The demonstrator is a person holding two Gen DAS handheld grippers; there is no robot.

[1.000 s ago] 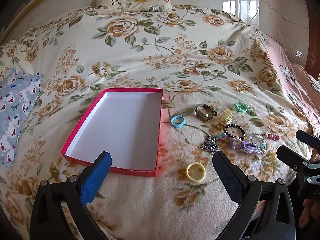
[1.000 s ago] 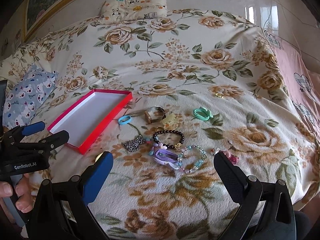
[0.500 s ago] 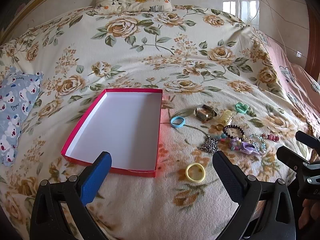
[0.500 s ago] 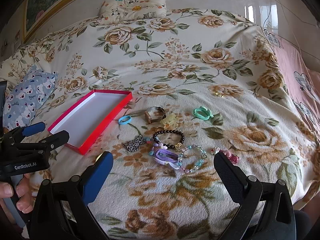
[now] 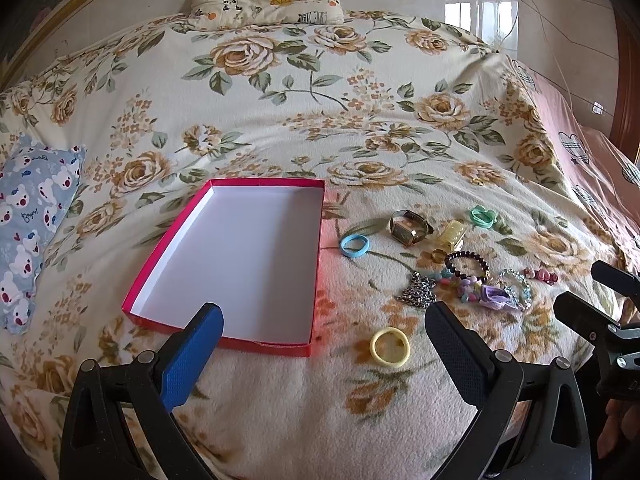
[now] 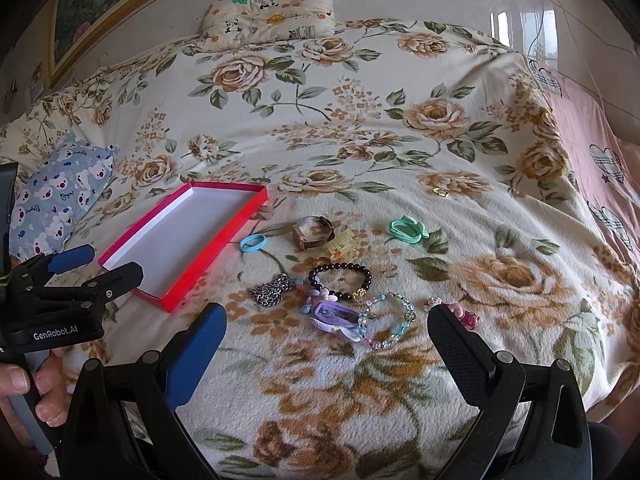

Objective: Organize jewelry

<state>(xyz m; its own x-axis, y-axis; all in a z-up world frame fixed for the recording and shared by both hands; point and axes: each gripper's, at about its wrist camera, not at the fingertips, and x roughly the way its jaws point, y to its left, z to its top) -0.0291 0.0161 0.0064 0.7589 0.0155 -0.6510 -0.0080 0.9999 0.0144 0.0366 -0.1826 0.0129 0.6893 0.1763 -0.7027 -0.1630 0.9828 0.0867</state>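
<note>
1. Both jaws stand spread wide with nothing between them: the left gripper [image 5: 322, 330] hangs low in the left wrist view, the right gripper [image 6: 326, 330] low in the right wrist view.
2. Between the left gripper's fingers, bottom centre, lies a yellow hair tie [image 5: 389, 347] on the floral blanket [image 5: 280, 92].
3. Left of centre sits the red box [image 5: 316, 260], shallow, its white inside bare.
4. Just right of the box lies a blue hair tie [image 5: 354, 245], then a watch [image 5: 409, 229] and a pale yellow hair claw [image 5: 452, 234].
5. Further right, a green hair tie [image 5: 483, 216] lies apart from the rest.
6. Centre of the right wrist view holds a cluster: a dark bead bracelet [image 6: 340, 282], a metal chain [image 6: 270, 290], a purple clip [image 6: 334, 316] and a clear bead bracelet [image 6: 390, 320], close together or touching.
7. A pink piece [image 6: 464, 314] peeks out beside the right gripper's right finger.
8. Upper centre, a panda pillow [image 6: 270, 10] rests against the wall; a blue bear pillow [image 6: 60, 196] lies at left.
9. A hand [image 6: 24, 388] grips the left gripper's handle at lower left.
</note>
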